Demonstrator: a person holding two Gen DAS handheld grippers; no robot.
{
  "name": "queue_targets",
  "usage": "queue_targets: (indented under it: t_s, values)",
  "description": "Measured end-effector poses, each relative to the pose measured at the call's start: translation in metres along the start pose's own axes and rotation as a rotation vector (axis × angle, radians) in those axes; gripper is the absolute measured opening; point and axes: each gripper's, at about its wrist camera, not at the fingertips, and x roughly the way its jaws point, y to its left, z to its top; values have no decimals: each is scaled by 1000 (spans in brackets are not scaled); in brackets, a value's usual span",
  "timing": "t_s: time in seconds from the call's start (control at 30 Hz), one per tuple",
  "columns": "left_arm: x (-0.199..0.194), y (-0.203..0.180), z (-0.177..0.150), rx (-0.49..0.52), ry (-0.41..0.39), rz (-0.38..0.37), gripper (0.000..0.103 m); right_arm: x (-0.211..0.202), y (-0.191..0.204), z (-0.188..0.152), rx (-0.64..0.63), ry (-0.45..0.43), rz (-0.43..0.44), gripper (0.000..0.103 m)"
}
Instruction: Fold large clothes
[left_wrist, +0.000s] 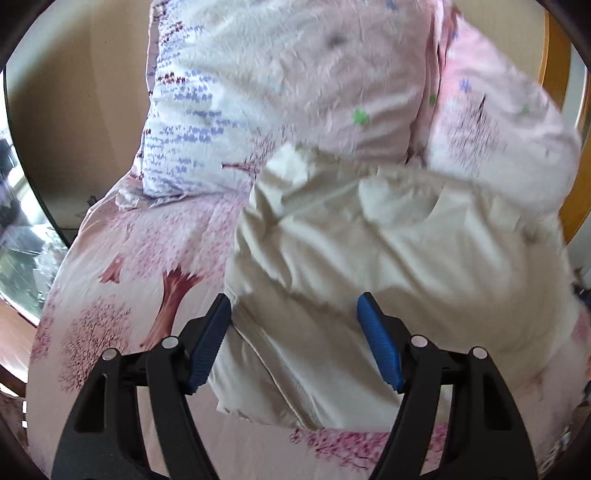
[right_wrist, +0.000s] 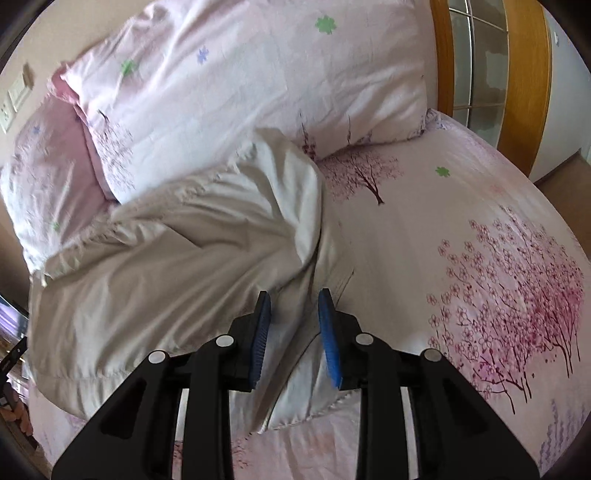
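Your left wrist camera sat behind the left gripper and looked steeply down along its fingers at the bed, close over the cream garment, facing the pillows and the wall beyond. Your right wrist camera sat likewise behind the right gripper, tilted down as steeply and equally near. Both views shared the garment, the pillows and the sheet; the right one also took in the wooden door frame.
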Motion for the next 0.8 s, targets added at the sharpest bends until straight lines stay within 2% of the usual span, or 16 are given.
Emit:
queue_targets:
  t_s: [0.13,0.23,0.33,0.4,0.43,0.47,0.53,0.63,0.8]
  values:
    - [13,0,-6,6,20,21,79,22,3,-8,-7,74,-35,28]
    - [27,7,-7,-50,46,-5,84,34,-3,-7,27,106,-15,29]
    - [41,24,-9,-152,84,-86,87,38,-7,-6,55,109,8,30]
    - [38,33,-13,-212,89,-134,81,30,-9,-6,73,93,24,32]
    - [33,38,-17,-245,84,-163,79,21,-13,-7,98,75,51,36]
    - [24,46,-22,-284,66,-200,78,9,-18,-10,139,54,90,50]
    - [10,58,-30,-339,40,-250,78,-9,-28,-15,213,21,165,62]
    - [-13,76,-49,-427,10,-313,78,-30,-42,-27,317,-7,232,71]
    - [-17,87,-81,-565,58,-409,79,-27,-55,-48,492,51,319,71]
